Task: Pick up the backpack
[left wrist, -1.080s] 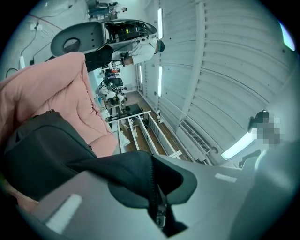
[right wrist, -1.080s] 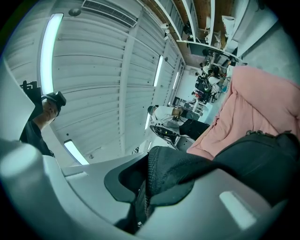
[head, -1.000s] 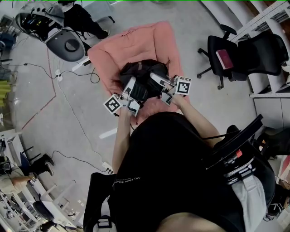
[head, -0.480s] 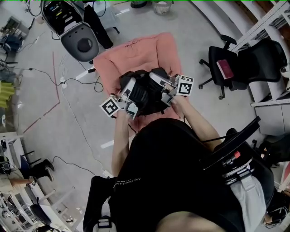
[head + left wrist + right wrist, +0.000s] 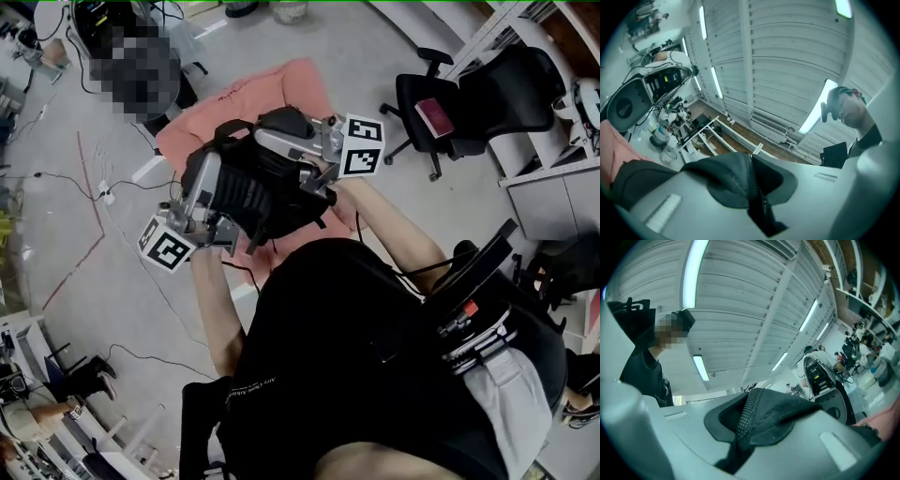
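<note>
Firmly, left tool (image 5: 753, 161) and right tool (image 5: 749, 414) each pinch the black backpack (image 5: 253, 192); shirt lettering (image 5: 267, 380) is illegible.

The left gripper (image 5: 753, 164) clamps its grey jaws on a black fold of the backpack (image 5: 726, 183). Left of the backpack shows pink cloth (image 5: 613, 149); above the backpack, a ceiling light (image 5: 815, 112).

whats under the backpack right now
The backpack hangs from the left gripper and right gripper, both shut on it. Below it lies a pink cushion on the floor; the backpack covers the cushion's near part.
</note>
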Available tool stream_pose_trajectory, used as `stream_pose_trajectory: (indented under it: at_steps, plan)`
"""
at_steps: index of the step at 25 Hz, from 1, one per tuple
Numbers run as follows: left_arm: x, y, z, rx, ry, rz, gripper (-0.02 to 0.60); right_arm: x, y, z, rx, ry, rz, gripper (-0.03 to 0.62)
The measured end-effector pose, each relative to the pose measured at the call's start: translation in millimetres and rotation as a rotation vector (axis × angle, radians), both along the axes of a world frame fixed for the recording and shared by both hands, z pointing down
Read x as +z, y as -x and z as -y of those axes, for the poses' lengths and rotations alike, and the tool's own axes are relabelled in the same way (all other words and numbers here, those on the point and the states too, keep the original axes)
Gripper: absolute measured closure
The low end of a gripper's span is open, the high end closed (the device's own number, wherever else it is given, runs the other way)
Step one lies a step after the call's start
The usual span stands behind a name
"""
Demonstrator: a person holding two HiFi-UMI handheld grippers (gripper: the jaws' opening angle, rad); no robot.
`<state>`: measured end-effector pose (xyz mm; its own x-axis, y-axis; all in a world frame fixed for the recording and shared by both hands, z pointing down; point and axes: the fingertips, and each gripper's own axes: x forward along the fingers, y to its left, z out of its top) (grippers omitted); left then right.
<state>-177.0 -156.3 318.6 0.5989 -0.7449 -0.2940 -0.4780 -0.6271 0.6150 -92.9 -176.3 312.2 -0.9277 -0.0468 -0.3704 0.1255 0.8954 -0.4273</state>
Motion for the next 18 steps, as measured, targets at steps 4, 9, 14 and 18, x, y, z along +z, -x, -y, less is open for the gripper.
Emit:
stream_pose_trajectory:
  at_steps: [4, 9, 14, 18]
  plan:
    - [-56, 6, -18, 0.0, -0.101, 0.007, 0.563, -55, 3, -24, -0.011, -0.131, 0.018, 0.549]
    - [-108, -4, -33, 0.03, -0.187, 0.016, 0.563, -105, -5, -39, -0.023, -0.229, 0.056, 0.549]
    - [-125, -31, -34, -0.001, -0.256, 0.13, 0.563, -125, -33, -39, -0.007, -0.268, 0.112, 0.549]
    - [-105, -58, -19, -0.021, -0.258, 0.214, 0.563, -105, -57, -29, 0.011, -0.255, 0.095, 0.549]
